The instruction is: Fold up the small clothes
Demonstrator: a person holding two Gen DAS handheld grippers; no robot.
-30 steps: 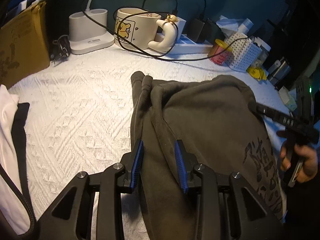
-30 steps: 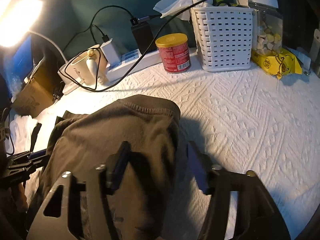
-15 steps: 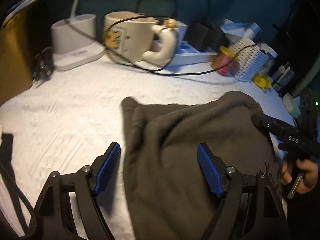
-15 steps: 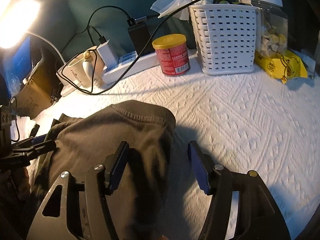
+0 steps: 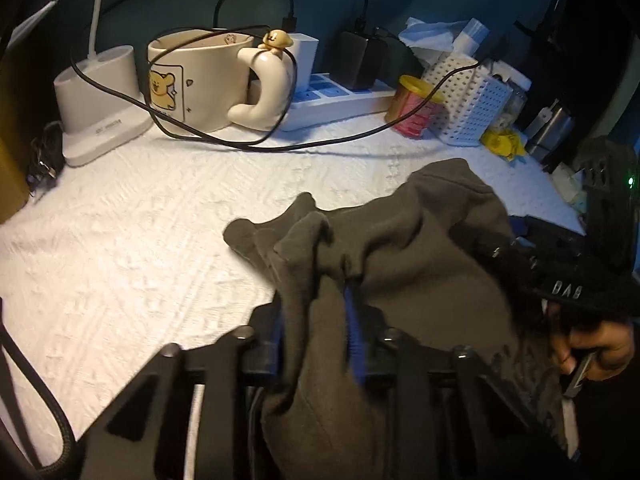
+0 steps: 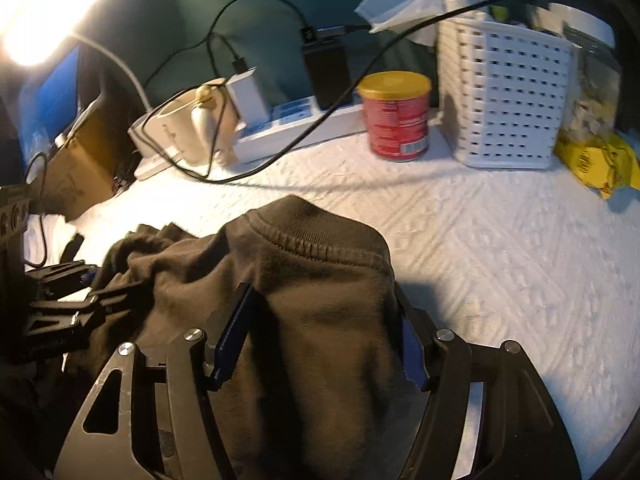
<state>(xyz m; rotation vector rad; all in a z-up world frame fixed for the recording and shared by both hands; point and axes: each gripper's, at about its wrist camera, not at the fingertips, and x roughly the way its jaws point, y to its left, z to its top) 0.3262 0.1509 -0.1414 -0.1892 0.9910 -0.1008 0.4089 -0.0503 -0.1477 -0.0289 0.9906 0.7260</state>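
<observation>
A dark olive-grey garment (image 5: 420, 248) lies bunched on the white textured cover (image 5: 120, 240). My left gripper (image 5: 316, 320) is closing, and a gathered fold of the garment's left edge is pinched between its blue pads. In the right wrist view the ribbed hem of the garment (image 6: 320, 272) humps up between the fingers of my right gripper (image 6: 324, 344). Those jaws stand wide, with cloth filling the gap but not squeezed. The right gripper (image 5: 560, 280) also shows at the right of the left wrist view, held by a hand (image 5: 596, 348).
Along the back stand a lamp base (image 5: 100, 100), a cream mug (image 5: 200, 80), a power strip (image 5: 340, 100), a red can (image 6: 400, 116) and a white basket (image 6: 508, 96). A black cable (image 5: 280, 146) trails over the cover. A yellow packet (image 6: 592, 160) lies at the right.
The left gripper opened wide, then closed on a gathered fold at the garment's left edge, bunching it. The right gripper slid over the hem, which now sits between its fingers.
</observation>
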